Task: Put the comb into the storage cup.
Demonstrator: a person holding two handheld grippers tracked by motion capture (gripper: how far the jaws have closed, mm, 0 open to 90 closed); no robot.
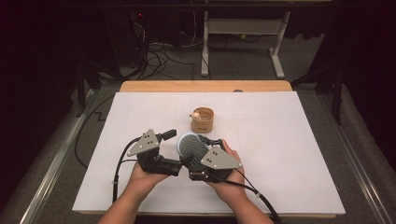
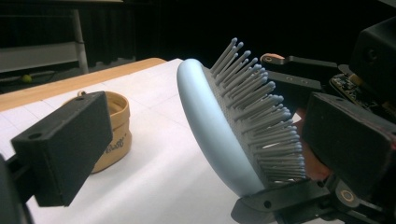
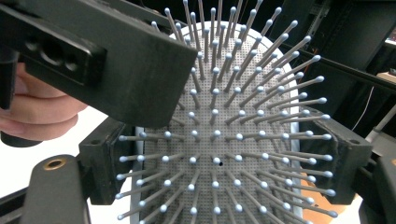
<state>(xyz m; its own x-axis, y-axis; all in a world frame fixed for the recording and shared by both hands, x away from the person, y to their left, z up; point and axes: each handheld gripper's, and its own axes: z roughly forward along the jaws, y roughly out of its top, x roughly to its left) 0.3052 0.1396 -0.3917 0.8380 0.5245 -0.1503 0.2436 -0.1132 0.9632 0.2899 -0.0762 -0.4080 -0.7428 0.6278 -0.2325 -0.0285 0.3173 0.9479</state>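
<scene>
High view: right gripper (image 1: 201, 148) clamps pale-blue oval plastic hairbrush (image 1: 190, 145) edgewise, bristles up for access, while left gripper (image 1: 172, 135), jaws wide and empty, straddles the brush head.

The cup (image 1: 202, 120) stands mid-table (image 1: 289, 140) (toward the far edge); the brush (image 1: 190, 145) is held just nearer, between both grippers.

hairbrush (image 1: 190, 145): 1 | wooden cup (image 1: 202, 120): 1 | gripper: 2 – left gripper (image 1: 171, 135), right gripper (image 1: 205, 140) | hands: 2 | counter (image 1: 289, 140): 1 | white sheet (image 1: 280, 154): 1
</scene>
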